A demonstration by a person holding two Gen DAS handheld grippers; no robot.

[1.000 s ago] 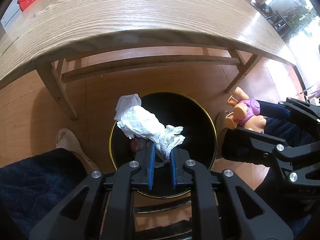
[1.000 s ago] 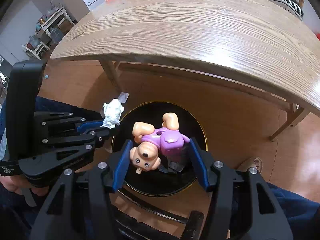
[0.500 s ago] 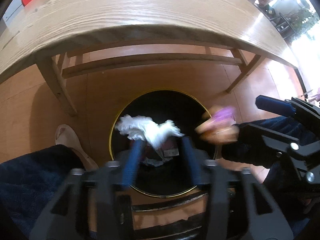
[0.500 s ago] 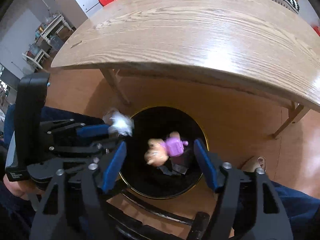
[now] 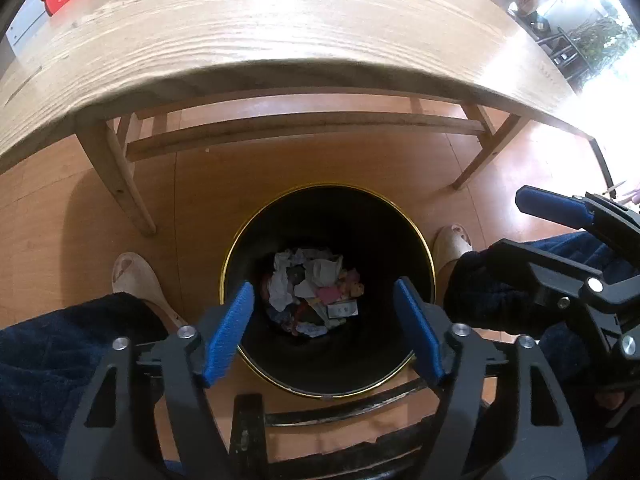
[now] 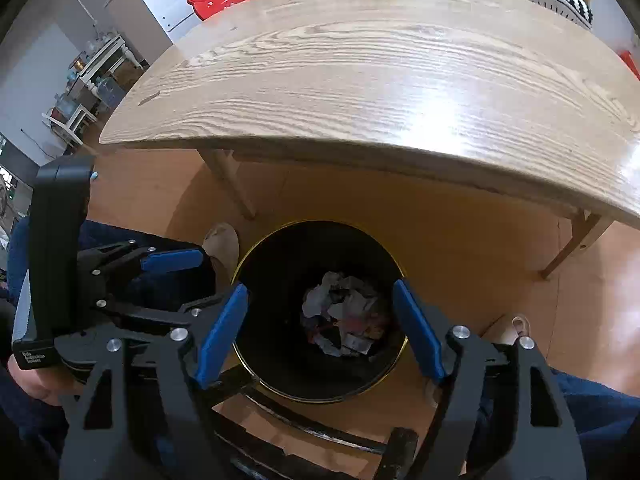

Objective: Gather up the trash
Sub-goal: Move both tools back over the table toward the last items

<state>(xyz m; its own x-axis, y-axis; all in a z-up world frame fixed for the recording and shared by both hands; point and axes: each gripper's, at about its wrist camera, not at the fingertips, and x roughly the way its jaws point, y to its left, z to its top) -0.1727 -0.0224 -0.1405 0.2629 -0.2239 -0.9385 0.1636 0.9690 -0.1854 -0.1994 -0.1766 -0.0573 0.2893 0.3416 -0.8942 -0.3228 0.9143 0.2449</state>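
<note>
Over the bin: both claws, pointing steeply down
Left claw (image 5: 326, 330): jaws just swung wide apart, nothing between
Right claw (image 6: 320, 330): same deal, just spread open, empty
Bin (image 5: 424, 256): black, gold rim, on the floor beside the tabletop (image 5: 248, 32)
Trash (image 5: 314, 290): crumpled tissue, wrappers, pinkish bits piled at the bin's bottom
Slippers (image 5: 132, 276): either side of the bin

Left gripper (image 5: 326, 330) just opened, empty, right gripper (image 6: 320, 330) likewise
</note>
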